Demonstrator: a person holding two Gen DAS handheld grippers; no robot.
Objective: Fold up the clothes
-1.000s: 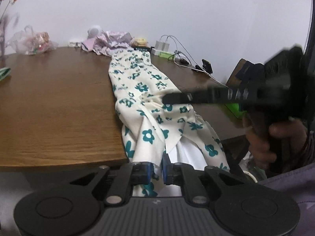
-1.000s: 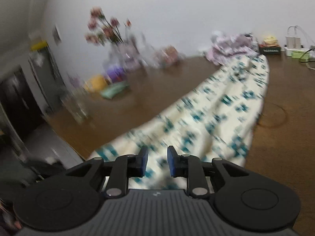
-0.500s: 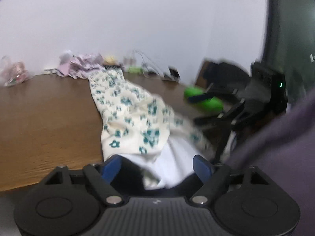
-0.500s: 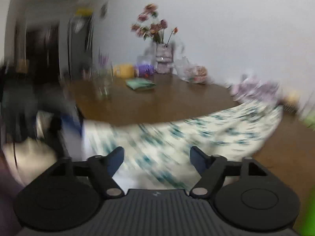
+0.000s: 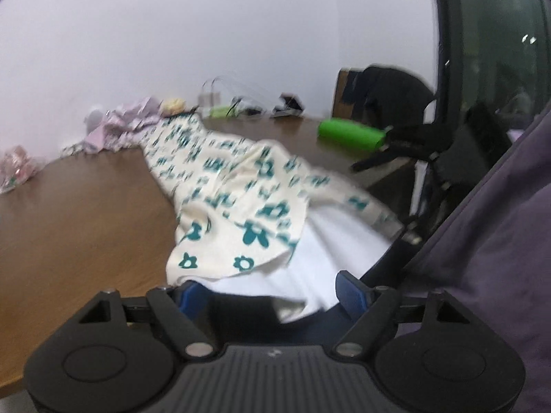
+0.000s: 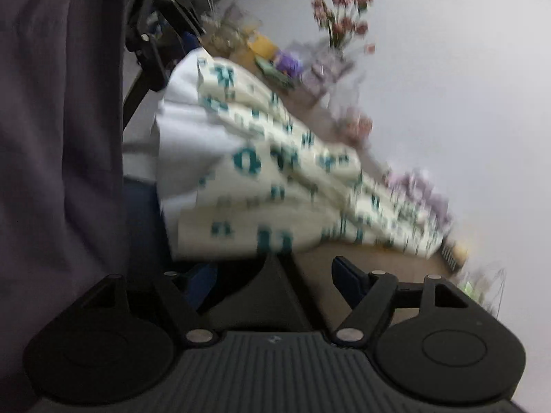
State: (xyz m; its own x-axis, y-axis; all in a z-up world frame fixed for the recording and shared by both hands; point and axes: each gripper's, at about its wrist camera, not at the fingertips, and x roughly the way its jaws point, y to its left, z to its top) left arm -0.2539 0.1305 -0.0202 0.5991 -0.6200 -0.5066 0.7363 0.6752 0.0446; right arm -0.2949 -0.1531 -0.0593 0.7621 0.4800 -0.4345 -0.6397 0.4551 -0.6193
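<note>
Both my claws are spread wide, gripping nothing: left gripper (image 5: 272,296), right gripper (image 6: 275,275). The floral garment (image 5: 237,192) lies just past them, its near end hanging over the near edge of the brown table (image 5: 79,213) and its long axis running toward the far edge. Lilac clothes (image 5: 117,127) are heaped there against a white wall (image 5: 206,27). Both views are blurred.

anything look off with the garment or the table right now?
Yes. The floral garment is bunched, not flat, and its near end hangs off the table edge with white lining showing. Both the left gripper and right gripper are open, holding nothing.
</note>
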